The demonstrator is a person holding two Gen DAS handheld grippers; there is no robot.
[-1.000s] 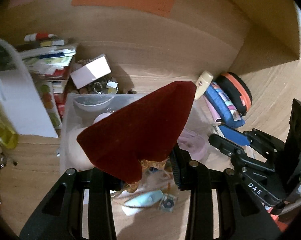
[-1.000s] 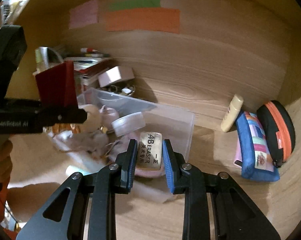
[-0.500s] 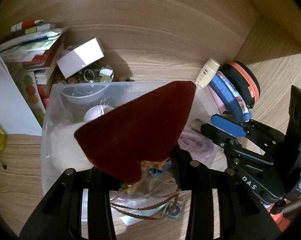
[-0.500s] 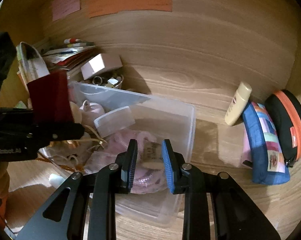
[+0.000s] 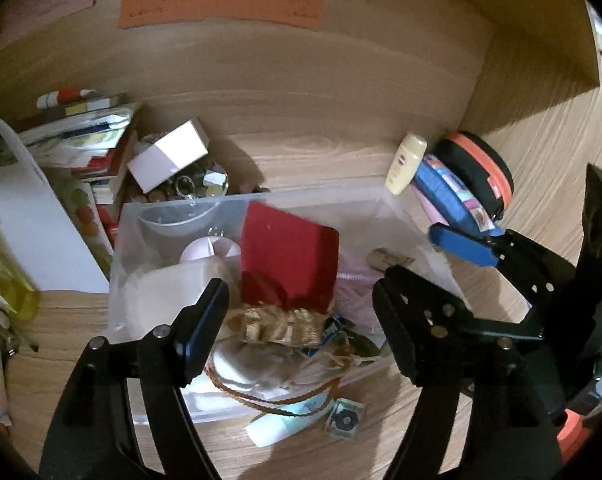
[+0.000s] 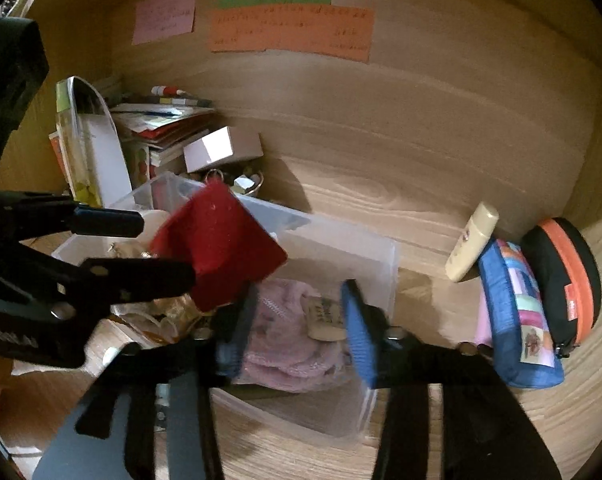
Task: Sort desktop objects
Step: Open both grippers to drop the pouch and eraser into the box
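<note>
Since a second ago your left tool (image 5: pixel 297 312) and right tool (image 6: pixel 297 332) are both opening, empty, dropping red pouch (image 5: pixel 289 256) and eraser (image 6: pixel 325 316) into the clear bin (image 5: pixel 401 208); cream tube (image 6: pixel 471 248), cases remain on the surface (image 6: pixel 381 196).

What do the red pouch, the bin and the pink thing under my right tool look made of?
Red pouch: seemingly velvet, matte, fuzzy nap, soft edges. Bin: clear plastic, slightly frosted, contents show through its walls. Pink thing: likely knitted or fleecy fabric, soft folds and a stitched seam; motion blur leaves it open.
</note>
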